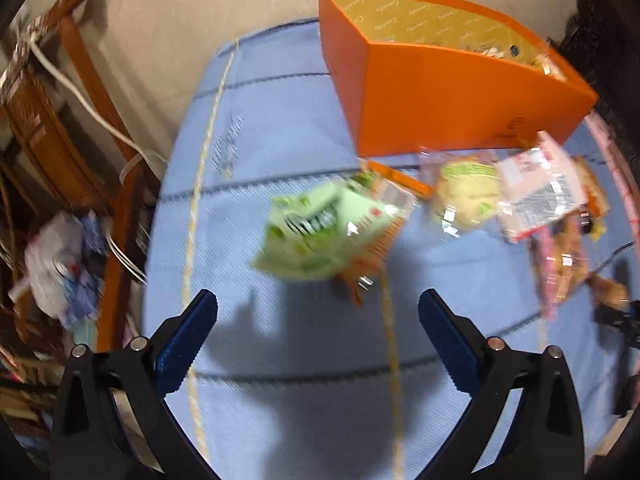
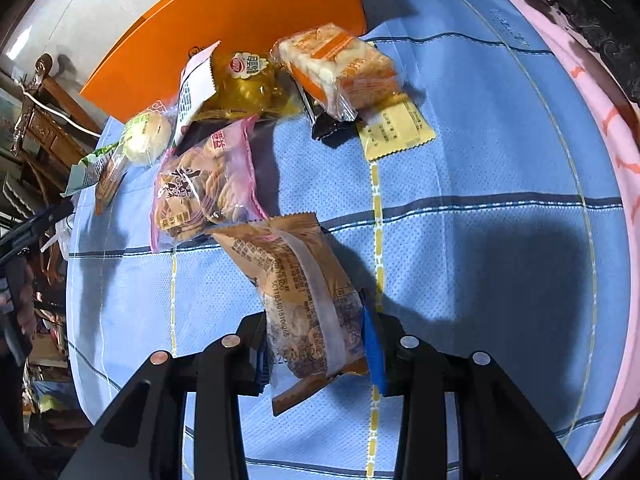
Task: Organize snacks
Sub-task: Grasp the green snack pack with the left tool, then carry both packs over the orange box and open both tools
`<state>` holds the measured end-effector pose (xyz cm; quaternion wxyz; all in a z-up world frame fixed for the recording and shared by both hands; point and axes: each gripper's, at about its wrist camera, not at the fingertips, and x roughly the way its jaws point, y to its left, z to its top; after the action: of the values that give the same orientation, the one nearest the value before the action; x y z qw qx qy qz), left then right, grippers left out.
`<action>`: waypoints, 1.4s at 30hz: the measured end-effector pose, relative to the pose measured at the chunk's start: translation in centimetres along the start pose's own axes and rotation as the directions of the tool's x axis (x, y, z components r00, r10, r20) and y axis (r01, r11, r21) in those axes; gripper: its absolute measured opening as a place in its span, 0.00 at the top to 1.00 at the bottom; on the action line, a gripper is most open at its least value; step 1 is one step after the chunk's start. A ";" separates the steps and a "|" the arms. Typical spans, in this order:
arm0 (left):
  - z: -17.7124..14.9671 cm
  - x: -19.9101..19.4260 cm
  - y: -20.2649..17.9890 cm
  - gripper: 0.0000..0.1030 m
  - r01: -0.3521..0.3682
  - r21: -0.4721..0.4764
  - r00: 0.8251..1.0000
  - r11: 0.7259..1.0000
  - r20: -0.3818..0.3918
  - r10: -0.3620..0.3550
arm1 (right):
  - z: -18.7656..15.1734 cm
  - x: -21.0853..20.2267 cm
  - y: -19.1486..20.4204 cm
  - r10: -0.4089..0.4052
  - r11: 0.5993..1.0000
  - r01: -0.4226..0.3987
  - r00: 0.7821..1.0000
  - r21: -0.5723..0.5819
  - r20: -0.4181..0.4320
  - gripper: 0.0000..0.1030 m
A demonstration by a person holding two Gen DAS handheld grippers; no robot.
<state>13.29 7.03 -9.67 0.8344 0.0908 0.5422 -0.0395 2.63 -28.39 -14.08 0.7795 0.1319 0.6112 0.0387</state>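
Right gripper (image 2: 316, 344) jaws clamp brown snack packet (image 2: 296, 280); left view blurred, seemingly empty

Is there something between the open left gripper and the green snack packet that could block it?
Nothing visible blocks it. The left gripper is open above bare blue cloth, and the green packet lies just ahead of its fingers. An orange-edged wrapper is tucked under the packet's right side, touching it.
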 end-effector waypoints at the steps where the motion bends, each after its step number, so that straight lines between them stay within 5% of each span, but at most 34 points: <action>1: 0.4 0.3 0.1 0.04 -0.010 0.004 1.000 1.000 0.005 0.010 | 0.0 0.0 -0.1 0.002 1.000 -0.002 1.000 0.006 0.001 0.64; 14: 3.6 5.3 0.3 0.05 -0.001 0.063 0.999 0.998 -0.033 0.003 | 0.7 -0.1 -0.2 -0.004 1.000 0.004 1.000 0.017 -0.015 0.62; 21: 4.2 5.8 1.3 0.35 0.142 0.019 0.989 0.990 -0.037 -0.142 | 1.1 0.4 0.6 -0.018 1.000 0.018 1.000 0.007 -0.026 0.61; 25: 4.1 5.2 1.5 0.65 0.151 0.030 0.988 0.988 -0.014 -0.151 | 1.1 0.6 0.8 -0.023 1.000 0.023 0.999 0.002 -0.029 0.61; 27: 4.1 5.0 2.1 0.69 0.167 0.001 0.986 0.986 -0.014 -0.167 | 1.1 0.6 0.7 -0.022 1.000 0.022 0.999 0.004 -0.030 0.61; 37: 2.0 0.3 2.8 0.71 0.234 -0.060 0.971 0.970 0.060 -0.230 | 1.7 -1.1 1.8 0.034 0.999 -0.034 0.999 0.004 0.021 0.62; 42: 2.1 -2.9 2.1 0.71 0.300 -0.072 0.950 0.951 0.111 -0.291 | 2.9 -3.1 3.3 0.078 0.997 -0.076 0.994 -0.026 0.075 0.62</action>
<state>14.32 8.63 -5.94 0.8481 -0.0301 0.5088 -0.1446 5.03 -26.34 -9.66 0.8015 0.1476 0.5752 0.0708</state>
